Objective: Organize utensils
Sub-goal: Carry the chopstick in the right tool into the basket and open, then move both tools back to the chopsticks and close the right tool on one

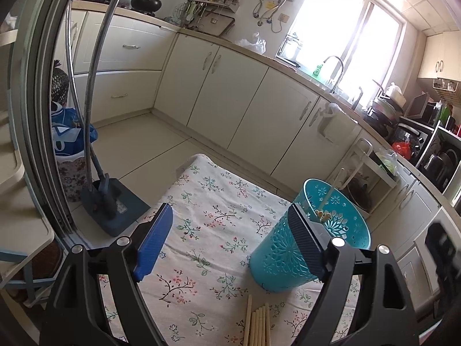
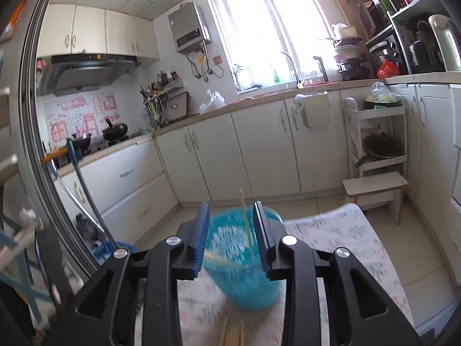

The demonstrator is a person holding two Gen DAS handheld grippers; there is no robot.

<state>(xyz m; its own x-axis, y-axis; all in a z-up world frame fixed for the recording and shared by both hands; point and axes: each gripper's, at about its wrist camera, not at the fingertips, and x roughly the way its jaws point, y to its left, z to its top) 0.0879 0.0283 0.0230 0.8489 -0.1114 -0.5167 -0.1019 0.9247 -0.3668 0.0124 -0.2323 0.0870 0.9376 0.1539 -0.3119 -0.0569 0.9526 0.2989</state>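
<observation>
A teal perforated utensil holder [image 1: 311, 248] stands on the floral tablecloth [image 1: 207, 225], with chopsticks [image 1: 325, 201] standing inside it. Several loose wooden chopsticks [image 1: 258, 325] lie on the cloth in front of it. My left gripper [image 1: 230, 245] is open and empty, its right finger [image 1: 305, 242] in front of the holder's left side. In the right wrist view the holder [image 2: 239, 262] is blurred, right behind my right gripper [image 2: 232, 236]. That gripper is open, and a pale chopstick [image 2: 245, 219] stands between its fingers without being clamped. Loose chopsticks [image 2: 233, 334] show at the bottom.
A blue dustpan and broom [image 1: 112, 204] stand on the floor left of the table. White kitchen cabinets [image 1: 230, 98] run behind. A white shelf trolley [image 2: 377, 150] and a step stool [image 2: 374, 190] stand at the right. A sliding door frame [image 1: 43, 115] is at the left.
</observation>
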